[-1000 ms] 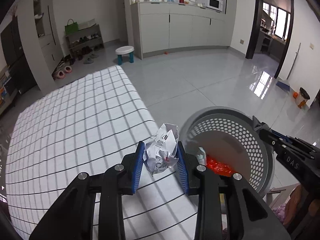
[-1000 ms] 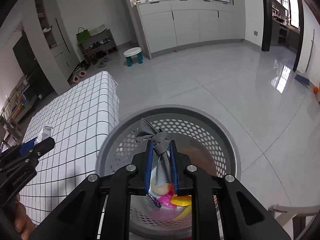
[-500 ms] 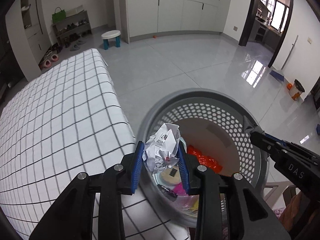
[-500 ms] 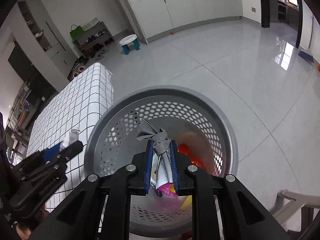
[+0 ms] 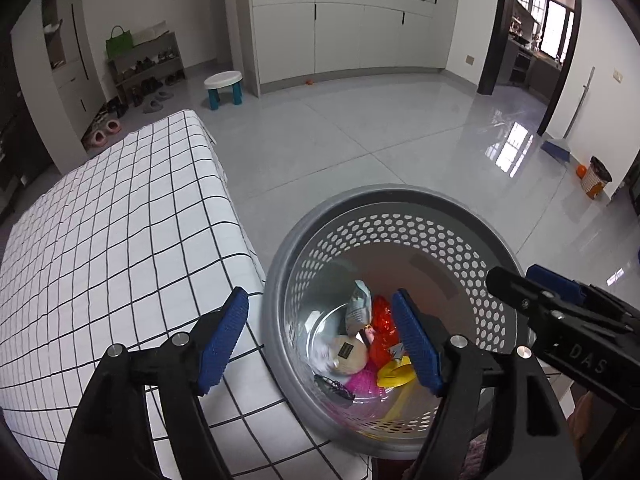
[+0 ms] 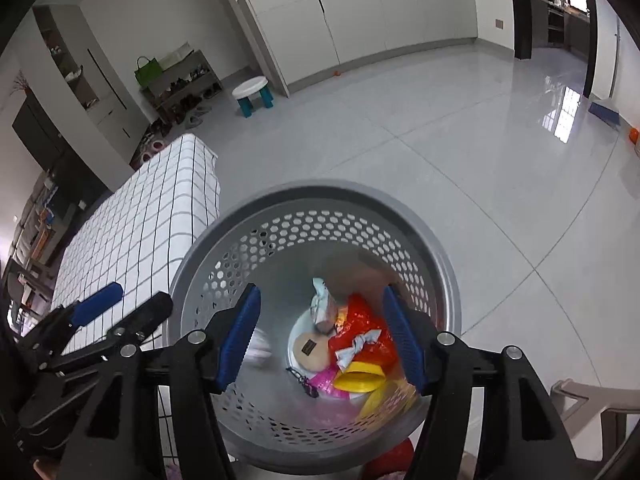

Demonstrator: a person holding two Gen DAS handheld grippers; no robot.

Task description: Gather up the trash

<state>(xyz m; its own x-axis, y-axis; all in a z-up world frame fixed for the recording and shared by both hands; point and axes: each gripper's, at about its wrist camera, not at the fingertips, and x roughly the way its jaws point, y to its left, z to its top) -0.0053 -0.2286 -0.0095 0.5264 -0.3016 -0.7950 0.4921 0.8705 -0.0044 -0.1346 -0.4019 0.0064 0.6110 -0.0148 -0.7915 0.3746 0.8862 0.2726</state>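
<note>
Grey perforated basket (image 5: 400, 216) was overhung by left gripper (image 5: 320, 340) and right gripper (image 6: 320, 336), both tilted downward, jaws opening, nothing held between them

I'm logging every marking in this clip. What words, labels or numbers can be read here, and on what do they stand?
"DAS": on the black body of the right gripper, seen from the left wrist view.
Dark label on the round tan item in the grey basket: too small to read.
Print on the crumpled wrapper: blurred, unreadable.

Left gripper (image 5: 322, 336) tilted steeply downward, jaws opening, nothing between blue pads. Right gripper (image 6: 320, 340) angled down alongside, jaws opening, also empty. Both close together.
</note>
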